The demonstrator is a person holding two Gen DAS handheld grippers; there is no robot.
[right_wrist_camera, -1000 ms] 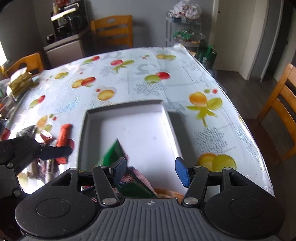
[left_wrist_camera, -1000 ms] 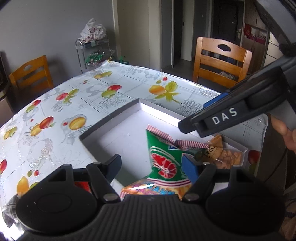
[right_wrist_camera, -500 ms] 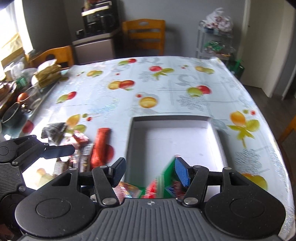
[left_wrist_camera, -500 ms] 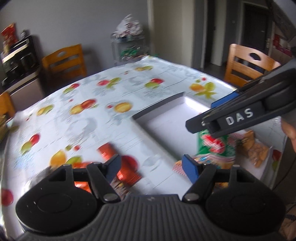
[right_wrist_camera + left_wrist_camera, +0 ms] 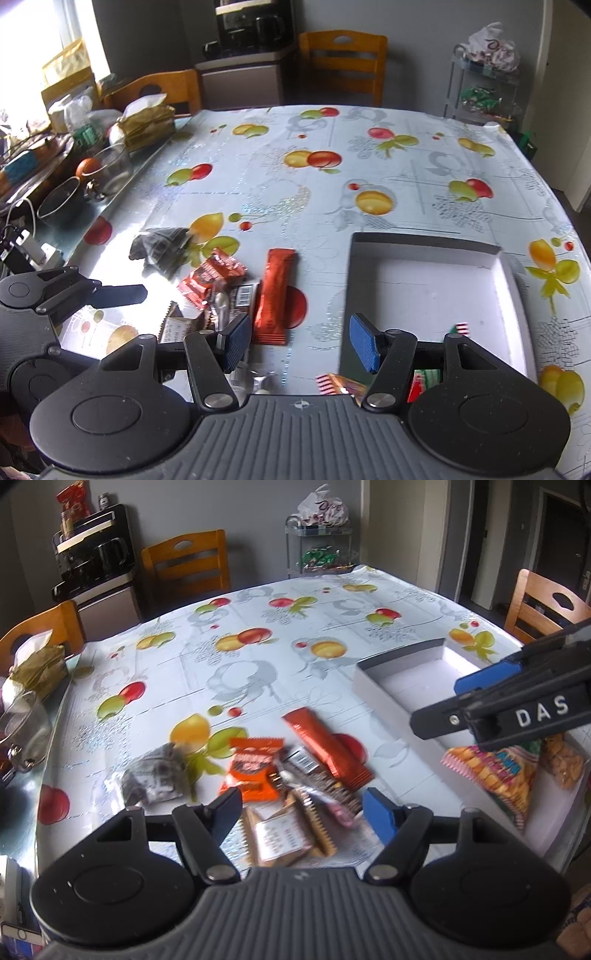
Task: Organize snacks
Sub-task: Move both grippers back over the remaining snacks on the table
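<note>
Left wrist view: we have swung our left gripper (image 5: 301, 810), jaws spread and empty, from the white tray (image 5: 373, 686) back to the snack pile (image 5: 288, 775); right gripper (image 5: 297, 341) likewise released.

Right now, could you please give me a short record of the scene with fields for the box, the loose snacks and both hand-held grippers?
box: white tray on the fruit-print tablecloth, mostly bare, a few snack bags at its near end
loose snacks: pile left of the box, including a long orange-red bar, a small orange pack, a beige wafer pack and a dark crumpled wrapper
left hand-held gripper: open, empty, above the pile
right hand-held gripper: open, empty, at the box's near-left corner
</note>
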